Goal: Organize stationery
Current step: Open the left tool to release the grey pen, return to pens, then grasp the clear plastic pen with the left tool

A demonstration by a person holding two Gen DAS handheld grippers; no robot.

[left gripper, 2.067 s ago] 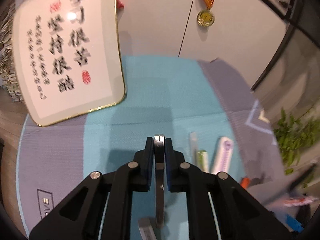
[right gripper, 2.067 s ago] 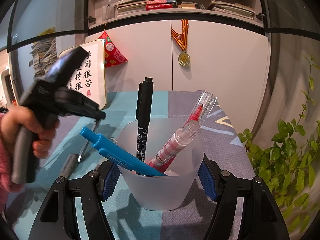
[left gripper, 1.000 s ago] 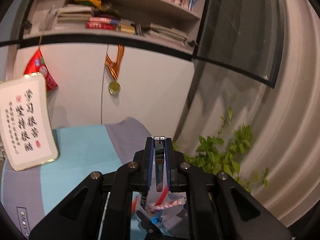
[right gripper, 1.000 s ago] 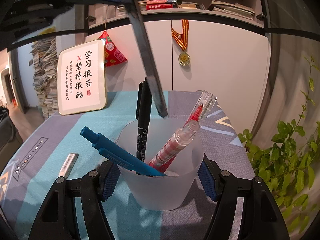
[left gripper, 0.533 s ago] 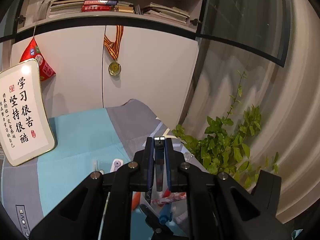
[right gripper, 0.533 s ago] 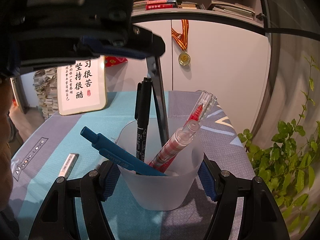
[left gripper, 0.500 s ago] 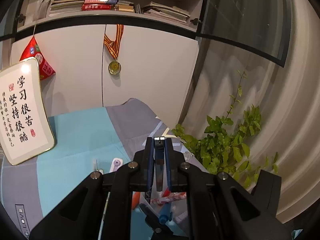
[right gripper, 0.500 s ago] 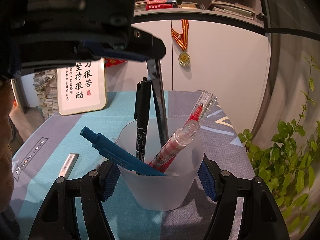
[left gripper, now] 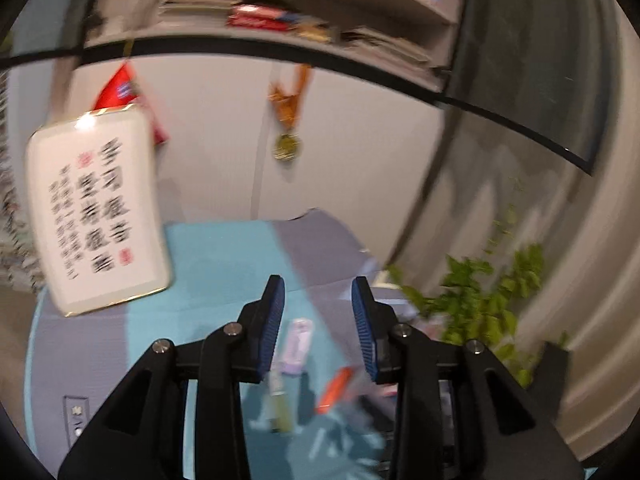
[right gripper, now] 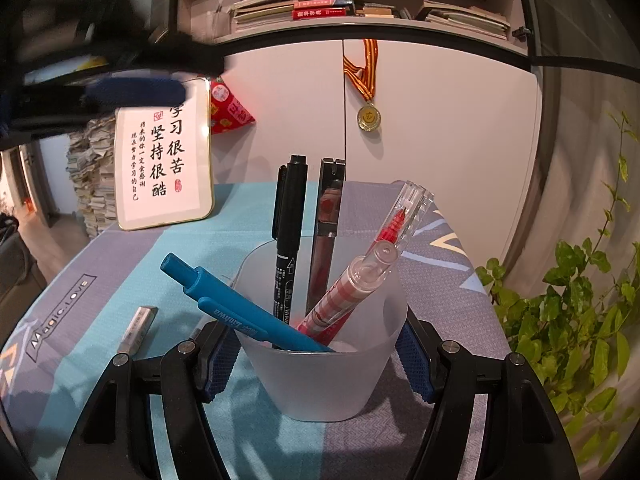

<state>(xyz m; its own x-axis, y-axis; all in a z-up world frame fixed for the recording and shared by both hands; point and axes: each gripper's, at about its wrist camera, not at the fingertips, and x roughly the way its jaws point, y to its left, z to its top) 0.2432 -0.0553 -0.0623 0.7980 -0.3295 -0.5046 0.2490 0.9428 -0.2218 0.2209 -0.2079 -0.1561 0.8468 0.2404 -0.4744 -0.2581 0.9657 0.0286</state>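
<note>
Right claw clamps the frosted translucent plastic cup on the worktop; cup holds blue pen, black marker, dark metal ruler-like strip, red-striped clear pen. Left claw has just been opening, empty. Items beneath it are blurred, possibly an eraser.

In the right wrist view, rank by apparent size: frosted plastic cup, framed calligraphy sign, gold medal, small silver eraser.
1. Frosted plastic cup; nearness exaggerates it.
2. Framed calligraphy sign
3. Small silver eraser
4. Gold medal, farther away, so unsure against the eraser.
</note>
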